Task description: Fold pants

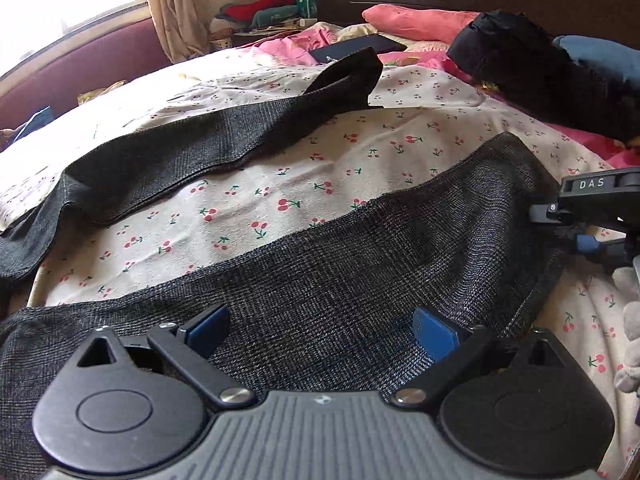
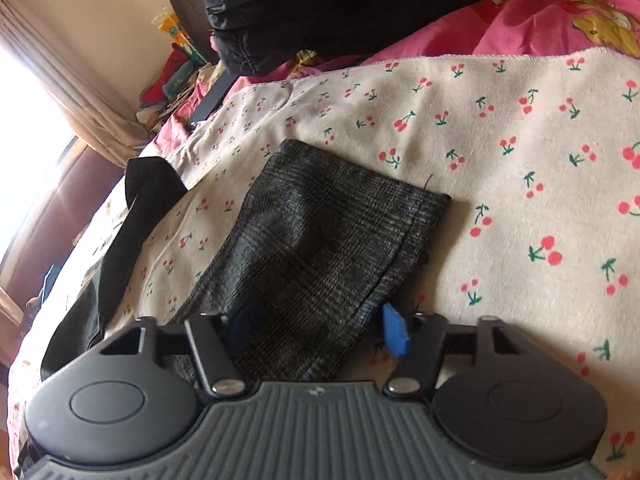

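Note:
Dark grey checked pants [image 1: 360,248] lie spread on a cherry-print sheet [image 1: 280,200], both legs apart. The near leg runs under my left gripper [image 1: 320,332], whose blue pads [image 1: 436,334] stand wide open just over the cloth. The far leg [image 1: 200,152] stretches away to the back. My right gripper [image 2: 320,328] is open around the hem end of the near leg [image 2: 328,232], one blue pad [image 2: 394,332] at the cloth's right edge. The right gripper also shows at the right edge of the left wrist view [image 1: 596,208].
A black bundle [image 1: 528,76] and pink bedding [image 1: 412,20] lie at the head of the bed, with a dark flat object [image 1: 356,48] beside them. Clutter [image 1: 264,12] and a curtain [image 1: 172,4] stand by the window.

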The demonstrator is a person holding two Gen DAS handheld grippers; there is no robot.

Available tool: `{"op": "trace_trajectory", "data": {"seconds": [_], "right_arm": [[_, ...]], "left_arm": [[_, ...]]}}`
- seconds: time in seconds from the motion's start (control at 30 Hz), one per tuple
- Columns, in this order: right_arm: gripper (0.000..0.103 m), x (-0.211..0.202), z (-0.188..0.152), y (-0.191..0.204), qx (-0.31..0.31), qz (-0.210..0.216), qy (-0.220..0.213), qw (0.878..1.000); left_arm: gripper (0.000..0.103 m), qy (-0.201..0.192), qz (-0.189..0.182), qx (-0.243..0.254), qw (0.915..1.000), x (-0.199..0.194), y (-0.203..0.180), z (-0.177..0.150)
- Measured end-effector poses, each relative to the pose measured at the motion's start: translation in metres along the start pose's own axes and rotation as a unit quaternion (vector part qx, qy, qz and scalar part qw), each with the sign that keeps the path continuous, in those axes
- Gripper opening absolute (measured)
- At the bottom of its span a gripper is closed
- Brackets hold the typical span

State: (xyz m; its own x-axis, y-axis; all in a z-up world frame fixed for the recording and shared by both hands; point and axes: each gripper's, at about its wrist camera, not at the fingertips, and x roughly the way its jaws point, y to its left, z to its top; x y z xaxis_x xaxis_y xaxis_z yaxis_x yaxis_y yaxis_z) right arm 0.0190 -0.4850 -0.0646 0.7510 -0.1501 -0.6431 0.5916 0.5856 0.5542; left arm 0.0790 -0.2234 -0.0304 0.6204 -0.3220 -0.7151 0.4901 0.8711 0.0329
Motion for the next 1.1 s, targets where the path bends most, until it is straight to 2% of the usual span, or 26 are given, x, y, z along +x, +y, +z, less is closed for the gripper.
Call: {"op": "trace_trajectory", "data": {"seconds": [0.03, 0.07, 0.13, 0.17, 0.3, 0.37, 0.43, 0.5, 0.57, 0.63, 0.7, 0.77, 0.83, 0.9, 1.0, 1.07, 1.1], "right_arm": [[0.007, 0.004, 0.004, -0.004, 0.013, -0.012, 0.003, 1.0], [0.004, 0.006, 0.008, -0.009, 0.03, -0.011, 0.009, 0.999], [0.003, 0.006, 0.013, -0.022, 0.067, 0.016, 0.02, 0.997], [0.003, 0.002, 0.014, -0.024, 0.065, 0.02, 0.02, 0.997], [0.003, -0.01, 0.015, -0.027, 0.043, 0.001, 0.008, 0.999], [0.003, -0.009, 0.015, -0.026, 0.028, -0.015, 0.021, 0.999], [0.013, -0.02, 0.016, -0.014, -0.009, -0.04, 0.011, 0.999], [0.014, -0.036, 0.015, 0.006, -0.065, -0.073, -0.019, 0.995], [0.014, -0.053, 0.009, 0.031, -0.135, -0.086, -0.048, 0.986], [0.015, -0.062, -0.003, 0.064, -0.214, -0.064, -0.05, 0.974], [0.024, -0.057, -0.019, 0.103, -0.281, -0.016, -0.022, 0.959], [0.027, -0.039, -0.039, 0.153, -0.34, 0.052, 0.023, 0.939], [0.029, -0.01, -0.058, 0.209, -0.396, 0.118, 0.066, 0.908], [0.038, 0.029, -0.077, 0.275, -0.469, 0.172, 0.099, 0.861], [0.039, 0.09, -0.105, 0.371, -0.56, 0.23, 0.118, 0.787], [0.04, 0.121, -0.126, 0.423, -0.603, 0.252, 0.114, 0.748], [0.04, 0.137, -0.132, 0.442, -0.615, 0.258, 0.115, 0.736]], "left_arm": [[0.103, 0.001, 0.0, 0.004, 1.0, 0.002, -0.003, 0.0], [0.103, 0.004, 0.001, 0.012, 0.9999, 0.006, -0.005, 0.0], [0.103, 0.004, -0.003, 0.024, 0.9997, 0.009, -0.011, 0.001], [0.103, 0.001, -0.004, 0.032, 0.9995, 0.008, -0.015, 0.001], [0.103, -0.012, -0.009, 0.059, 0.9981, 0.0, -0.023, 0.001], [0.103, -0.019, -0.004, 0.069, 0.9974, -0.011, -0.016, -0.001], [0.103, -0.027, 0.005, 0.069, 0.9973, -0.026, 0.003, -0.004], [0.103, -0.033, 0.018, 0.061, 0.9974, -0.042, 0.034, -0.008], [0.103, -0.042, 0.046, 0.056, 0.9965, -0.059, 0.075, -0.016], [0.103, -0.047, 0.082, 0.052, 0.9942, -0.073, 0.119, -0.022], [0.103, -0.046, 0.121, 0.036, 0.9909, -0.085, 0.173, -0.027], [0.103, -0.049, 0.158, 0.02, 0.9861, -0.095, 0.228, -0.03], [0.103, -0.045, 0.193, 0.011, 0.9802, -0.099, 0.279, -0.028], [0.103, -0.038, 0.216, 0.003, 0.9757, -0.097, 0.328, -0.023], [0.103, -0.03, 0.268, 0.006, 0.9629, -0.083, 0.394, -0.013], [0.103, -0.019, 0.292, -0.002, 0.9562, -0.072, 0.436, -0.009], [0.103, -0.01, 0.296, -0.008, 0.9551, -0.066, 0.453, -0.009]]}}
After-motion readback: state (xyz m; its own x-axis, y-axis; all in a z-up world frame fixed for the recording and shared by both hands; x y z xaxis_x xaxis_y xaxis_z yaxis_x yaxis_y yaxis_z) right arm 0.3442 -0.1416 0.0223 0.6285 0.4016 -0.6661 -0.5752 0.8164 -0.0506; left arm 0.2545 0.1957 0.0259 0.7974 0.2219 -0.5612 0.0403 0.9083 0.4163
